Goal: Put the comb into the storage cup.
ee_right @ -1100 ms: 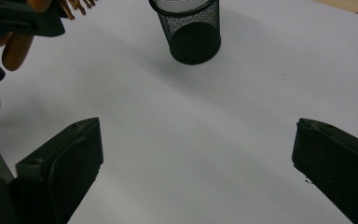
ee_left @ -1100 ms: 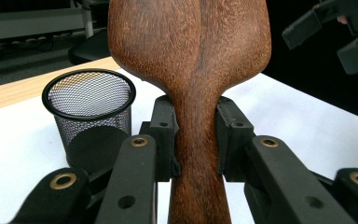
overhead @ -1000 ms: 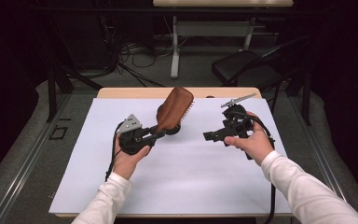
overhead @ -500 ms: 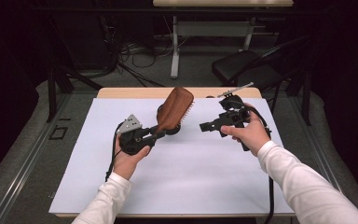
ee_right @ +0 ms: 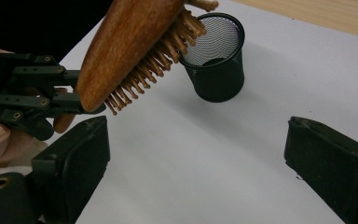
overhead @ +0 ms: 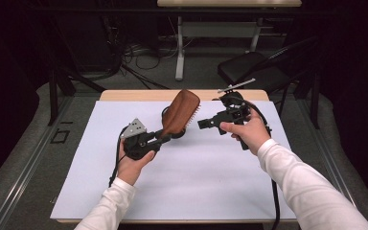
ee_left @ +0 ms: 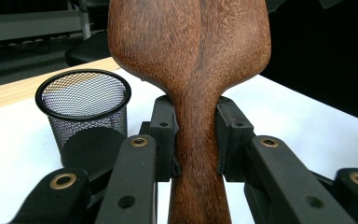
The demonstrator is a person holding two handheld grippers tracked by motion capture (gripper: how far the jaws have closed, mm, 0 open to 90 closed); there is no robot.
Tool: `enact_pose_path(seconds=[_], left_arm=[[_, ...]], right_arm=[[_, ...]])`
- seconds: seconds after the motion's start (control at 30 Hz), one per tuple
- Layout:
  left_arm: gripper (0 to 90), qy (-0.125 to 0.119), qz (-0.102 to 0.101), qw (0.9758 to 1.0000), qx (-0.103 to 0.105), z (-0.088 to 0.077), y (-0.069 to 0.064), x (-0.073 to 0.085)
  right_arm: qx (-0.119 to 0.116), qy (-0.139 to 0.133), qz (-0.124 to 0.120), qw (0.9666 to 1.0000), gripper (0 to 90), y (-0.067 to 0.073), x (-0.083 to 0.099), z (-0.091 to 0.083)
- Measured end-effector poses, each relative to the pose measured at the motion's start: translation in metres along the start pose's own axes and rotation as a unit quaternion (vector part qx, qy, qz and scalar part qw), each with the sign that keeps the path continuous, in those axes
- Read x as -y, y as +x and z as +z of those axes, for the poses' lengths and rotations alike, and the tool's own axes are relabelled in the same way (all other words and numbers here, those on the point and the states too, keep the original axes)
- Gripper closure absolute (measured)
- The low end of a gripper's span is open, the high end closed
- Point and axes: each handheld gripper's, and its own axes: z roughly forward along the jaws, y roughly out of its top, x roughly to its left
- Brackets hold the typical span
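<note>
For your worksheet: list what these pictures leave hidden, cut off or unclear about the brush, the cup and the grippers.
- High view: black mesh cup mostly hidden behind brown wooden hairbrush.
- Left gripper view: brush head cut off by top edge; bristles face away.
- Right gripper view: cup's inside too dim; brush handle hidden within left gripper.

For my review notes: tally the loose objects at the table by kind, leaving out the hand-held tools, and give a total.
Brown wooden hairbrush with wooden bristles: 1
Black wire-mesh cup: 1
White sheet covering the wooden table: 1
Total: 3
</note>
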Motion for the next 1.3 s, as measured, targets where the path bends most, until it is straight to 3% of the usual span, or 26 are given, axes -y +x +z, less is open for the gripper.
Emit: enact_pose_path(seconds=[0.33,1.3], left_arm=[[71.6,-0.002,-0.003,1.0,-0.003,0.0,0.0,0.001],[71.6,-0.009,-0.001,1.0,-0.003,-0.003,0.0,0.0]], right_arm=[[-0.002,-0.024,0.015,0.9996,8.1,0.005,-0.013,0.003],[-0.011,-0.04,0.038,0.9984,8.1,0.015,-0.039,0.023]])
